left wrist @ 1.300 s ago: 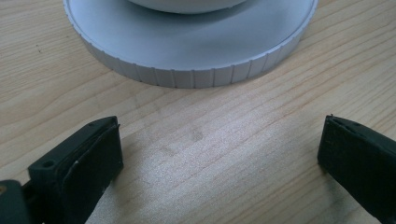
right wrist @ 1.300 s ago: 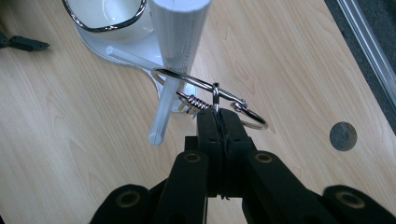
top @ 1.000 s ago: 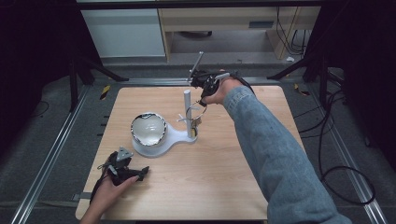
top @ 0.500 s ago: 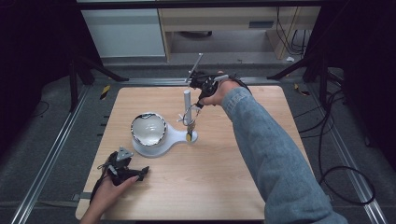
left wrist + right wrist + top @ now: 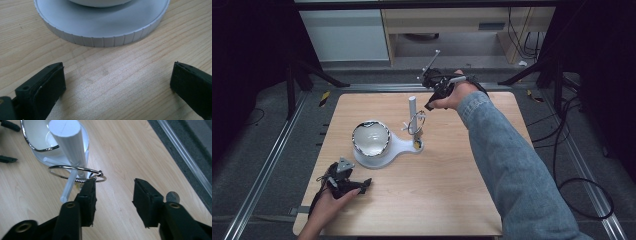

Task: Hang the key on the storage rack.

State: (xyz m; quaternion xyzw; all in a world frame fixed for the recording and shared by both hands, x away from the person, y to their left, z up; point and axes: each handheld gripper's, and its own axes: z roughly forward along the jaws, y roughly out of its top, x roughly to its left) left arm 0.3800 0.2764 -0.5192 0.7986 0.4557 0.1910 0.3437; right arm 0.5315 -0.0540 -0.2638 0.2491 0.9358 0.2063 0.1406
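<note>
1. The thin metal bracelet (image 5: 77,173) hangs around the white stand's post (image 5: 71,145); it is likely light, stiff and slippery, best pinched across its wire.
2. The right gripper (image 5: 113,195) has just been opening its jaws; nothing lies between them.
3. The left gripper (image 5: 117,82) rests on the table (image 5: 427,200) with its jaws apart.

Even overhead light brightens the wooden table (image 5: 422,210); its surroundings sink into near black. The gripper views are soft, with blurred near jaws and faint shadows.

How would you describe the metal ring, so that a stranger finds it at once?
On the wooden table stands a white stand with an upright post. The ring hangs around that post on its crossbar: thin, shiny silver wire, unlike the white plastic around it.
</note>
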